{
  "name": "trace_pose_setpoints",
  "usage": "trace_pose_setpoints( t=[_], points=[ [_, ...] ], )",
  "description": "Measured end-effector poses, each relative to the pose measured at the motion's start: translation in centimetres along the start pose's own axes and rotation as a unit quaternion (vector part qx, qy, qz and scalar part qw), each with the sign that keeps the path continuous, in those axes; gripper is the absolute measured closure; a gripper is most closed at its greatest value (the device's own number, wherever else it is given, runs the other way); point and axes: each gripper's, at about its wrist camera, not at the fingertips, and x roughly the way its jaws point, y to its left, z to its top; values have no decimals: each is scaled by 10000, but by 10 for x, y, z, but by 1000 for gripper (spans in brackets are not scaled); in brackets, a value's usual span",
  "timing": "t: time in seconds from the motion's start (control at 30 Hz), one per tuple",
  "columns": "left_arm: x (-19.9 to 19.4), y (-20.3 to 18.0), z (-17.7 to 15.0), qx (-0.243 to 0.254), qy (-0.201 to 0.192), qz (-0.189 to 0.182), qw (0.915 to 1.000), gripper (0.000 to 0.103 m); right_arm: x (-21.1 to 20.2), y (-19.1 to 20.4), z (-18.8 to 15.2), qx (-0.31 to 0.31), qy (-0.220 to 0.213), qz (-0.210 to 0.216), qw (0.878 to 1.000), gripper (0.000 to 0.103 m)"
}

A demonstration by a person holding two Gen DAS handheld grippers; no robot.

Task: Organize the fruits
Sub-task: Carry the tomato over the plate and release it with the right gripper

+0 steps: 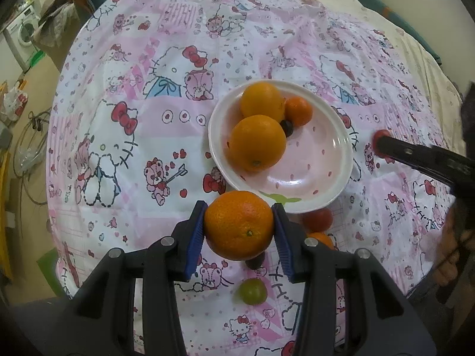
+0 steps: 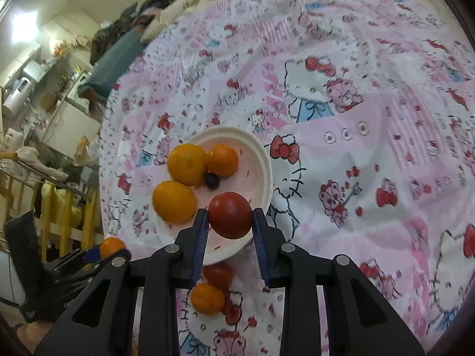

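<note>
Entry: left gripper (image 1: 239,225) clamping an orange (image 1: 239,225) beside the bowl (image 1: 341,148), right gripper (image 2: 228,225) clamping a red tomato (image 2: 230,215) over its rim; both needing gentle lowering into the bare side.

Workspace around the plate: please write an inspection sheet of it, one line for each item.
Surface: table under a pink cartoon-print cloth, wrinkled.
Job's things: white plate holding two large oranges, one small orange and a dark berry; still on the cloth near the plate are a red tomato, another small orange and a green fruit.
Clutter: nothing seen on the cloth.
Grippers: left gripper is shut on an orange; right gripper is shut on a red tomato over the plate's near rim.
Cables: loose cords on the floor.
Surroundings: washing machine, yellow rail.
</note>
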Motion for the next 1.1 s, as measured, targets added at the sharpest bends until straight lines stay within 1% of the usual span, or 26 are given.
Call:
trace_pose_setpoints(
  t=[0.13, 0.23, 0.37, 0.6, 0.8, 1.07, 1.1],
  points=[
    [5, -1, 0, 27, 43, 41, 10000, 64, 35, -4, 7, 20, 394, -90, 9992, 72],
    [9, -1, 0, -4, 103, 30, 9999, 64, 54, -7, 8, 42, 555, -162, 9983, 72],
    [13, -3, 1, 13, 151, 29, 9999, 64, 65, -5, 8, 56, 642, -184, 9977, 71],
    [16, -5, 3, -25, 196, -22, 9998, 64, 67, -4, 9, 125, 681, -90, 9976, 70],
    [18, -6, 3, 0, 194, 27, 9998, 64, 66, -1, 12, 163, 625, 15, 9979, 69],
    [19, -11, 5, 64, 188, 42, 9998, 64, 51, -9, 14, 276, 519, 13, 9983, 68],
    [19, -12, 6, 75, 179, 27, 9998, 64, 49, -10, 14, 304, 503, 35, 9983, 64]
  ],
)
